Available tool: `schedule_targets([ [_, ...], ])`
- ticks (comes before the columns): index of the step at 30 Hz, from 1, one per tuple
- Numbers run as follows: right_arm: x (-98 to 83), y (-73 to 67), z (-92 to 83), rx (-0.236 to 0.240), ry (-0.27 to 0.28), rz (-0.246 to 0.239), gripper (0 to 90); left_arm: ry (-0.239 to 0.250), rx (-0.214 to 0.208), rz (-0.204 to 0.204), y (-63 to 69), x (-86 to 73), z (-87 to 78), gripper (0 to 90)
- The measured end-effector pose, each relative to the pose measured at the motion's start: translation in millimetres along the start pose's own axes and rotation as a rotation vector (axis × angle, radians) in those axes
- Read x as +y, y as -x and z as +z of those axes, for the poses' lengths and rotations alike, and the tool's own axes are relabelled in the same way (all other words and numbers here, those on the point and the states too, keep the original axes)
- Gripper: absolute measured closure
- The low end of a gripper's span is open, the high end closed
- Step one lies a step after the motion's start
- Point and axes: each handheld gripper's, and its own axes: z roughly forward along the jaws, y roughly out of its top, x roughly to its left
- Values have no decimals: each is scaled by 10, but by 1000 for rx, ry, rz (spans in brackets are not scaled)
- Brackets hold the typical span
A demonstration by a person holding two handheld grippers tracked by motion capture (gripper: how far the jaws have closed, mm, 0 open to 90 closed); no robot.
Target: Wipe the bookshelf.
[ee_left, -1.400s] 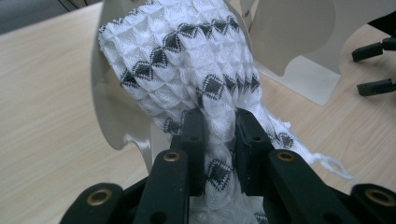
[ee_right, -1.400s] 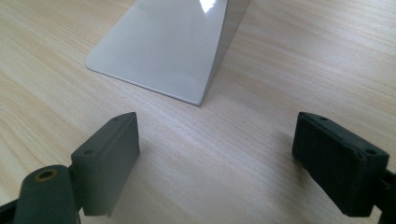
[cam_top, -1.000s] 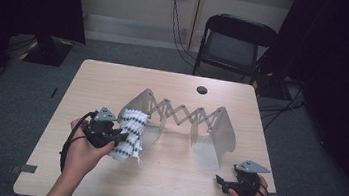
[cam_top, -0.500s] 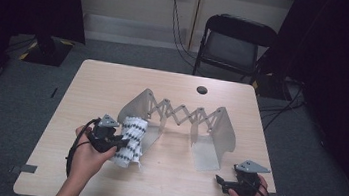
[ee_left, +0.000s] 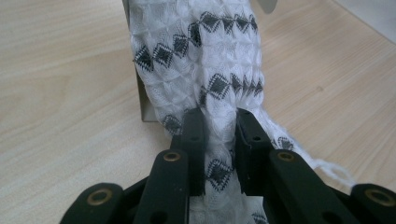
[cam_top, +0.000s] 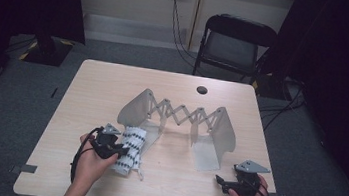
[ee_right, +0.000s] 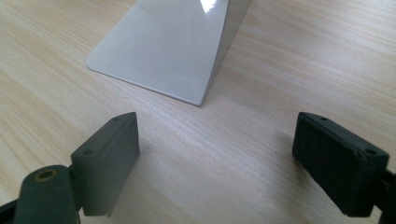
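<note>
Near table's (cam_top: pixel 88 87) front-left corner: left gripper (cam_top: pixel 117 149) pinching white diamond-patterned cloth (cam_top: pixel 130 149), now lower than a second ago, cloth brought down onto tabletop beside accordion rack (cam_top: pixel 180 119). Likely set-down; release next. Right gripper (cam_top: pixel 225 183) unmoved by front-right corner, jaws spread, empty.

My right gripper (ee_right: pixel 217 163) stands wide open over bare wooden table (ee_right: pixel 289 60), the grey rack's flat foot plate (ee_right: pixel 163 51) lying ahead.
</note>
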Motion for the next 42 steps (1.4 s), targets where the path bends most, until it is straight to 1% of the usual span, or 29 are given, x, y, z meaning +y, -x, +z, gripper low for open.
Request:
schedule_targets([
  [7, 0, -2, 0, 3, -1, -1, 138, -18, 3, -15, -7, -81, 75, 763],
  [8, 0, -2, 0, 3, -1, -2, 138, -23, -5, -16, -10, -84, 69, 763],
  [9, 0, -2, 0, 4, -1, -3, 138, -15, 0, -16, -3, -88, 67, 763],
  [10, 0, -2, 0, 4, -1, -3, 138, -21, 1, -11, 4, -82, 51, 764],
  [13, 0, -2, 1, 5, -1, -4, 137, -12, -6, 6, 55, -29, -30, 764],
  [15, 0, -2, 1, 5, -1, -4, 137, 2, -13, 20, 101, 37, -112, 764],
  [16, 0, -3, 1, 5, -1, -4, 136, 17, -9, 30, 125, 77, -154, 764],
  [18, 0, -3, 1, 6, -1, -4, 135, 46, -10, 46, 168, 188, -267, 764],
  [20, 1, -2, 0, 8, -3, -5, 135, 63, -13, 61, 198, 289, -362, 764],
  [21, 1, -3, 1, 7, -3, -5, 135, 84, -10, 76, 218, 365, -428, 764],
  [24, 0, -2, 0, 8, -4, -5, 135, 132, -4, 93, 279, 540, -578, 764],
  [26, 0, -3, 0, 7, -3, -5, 135, 147, 9, 111, 289, 633, -648, 764],
  [27, 1, -3, 0, 8, -4, -5, 135, 162, 15, 107, 295, 681, -674, 763],
  [28, 1, -3, -1, 8, -4, -5, 135, 163, 16, 109, 290, 708, -687, 763],
  [30, 0, -3, 0, 7, -3, -4, 135, 161, 31, 111, 265, 751, -678, 763],
  [31, 0, -3, 0, 8, -4, -5, 135, 166, 31, 102, 257, 754, -660, 763],
  [33, 1, -2, 0, 8, -3, -6, 135, 161, 29, 93, 224, 746, -609, 762],
  [35, 0, -3, -1, 8, -4, -5, 135, 146, 24, 80, 206, 714, -532, 762],
  [37, 0, -3, 0, 8, -4, -5, 135, 129, 24, 83, 194, 687, -472, 762],
  [39, 0, -2, 1, 8, -2, -5, 135, 126, 21, 64, 188, 651, -404, 763],
  [40, 0, -2, 0, 9, -3, -6, 135, 114, 20, 73, 173, 638, -381, 762],
  [42, 0, -2, 0, 8, -4, -5, 135, 117, 20, 51, 169, 609, -324, 762],
])
